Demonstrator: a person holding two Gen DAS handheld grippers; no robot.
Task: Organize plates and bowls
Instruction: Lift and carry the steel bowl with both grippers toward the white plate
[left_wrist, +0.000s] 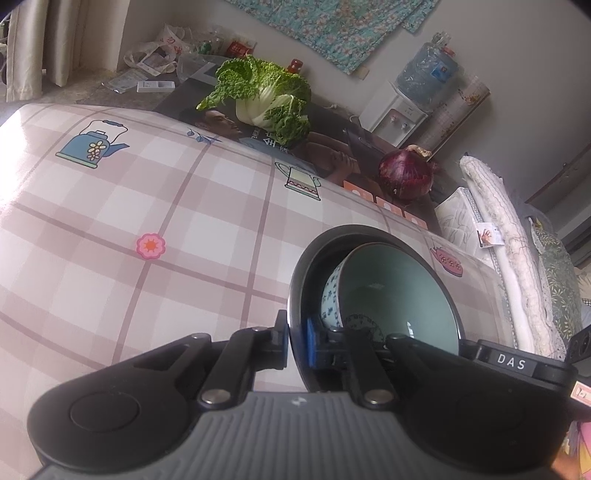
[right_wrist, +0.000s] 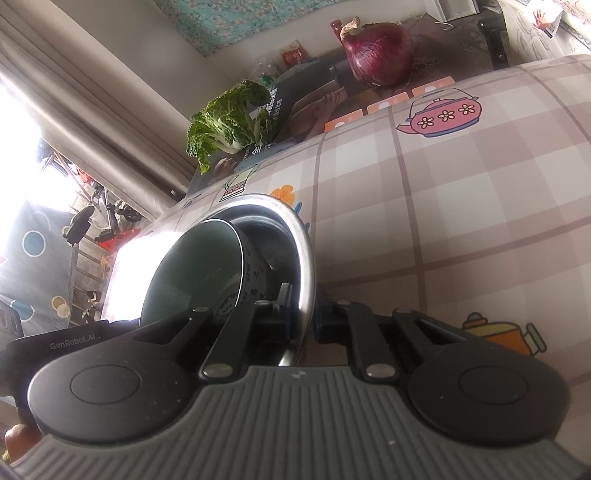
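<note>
Checked tablecloth (left_wrist: 110, 206), cabbage (left_wrist: 264, 98) & onion (left_wrist: 405, 174) at back: both claws lift one bowl stack.
Left gripper (left_wrist: 298, 341) and right gripper (right_wrist: 303, 312) each pinch opposite rims of metal bowl (right_wrist: 301, 243), prob. to keep it level; patterned bowl (left_wrist: 391, 291) nested inside.

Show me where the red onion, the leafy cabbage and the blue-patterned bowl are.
red onion (left_wrist: 405, 176): left wrist view, on its purple skin.
leafy cabbage (left_wrist: 264, 96): left wrist view, on the leaves near the white stalk.
blue-patterned bowl (left_wrist: 397, 291): left wrist view, on its pale green inside.
</note>
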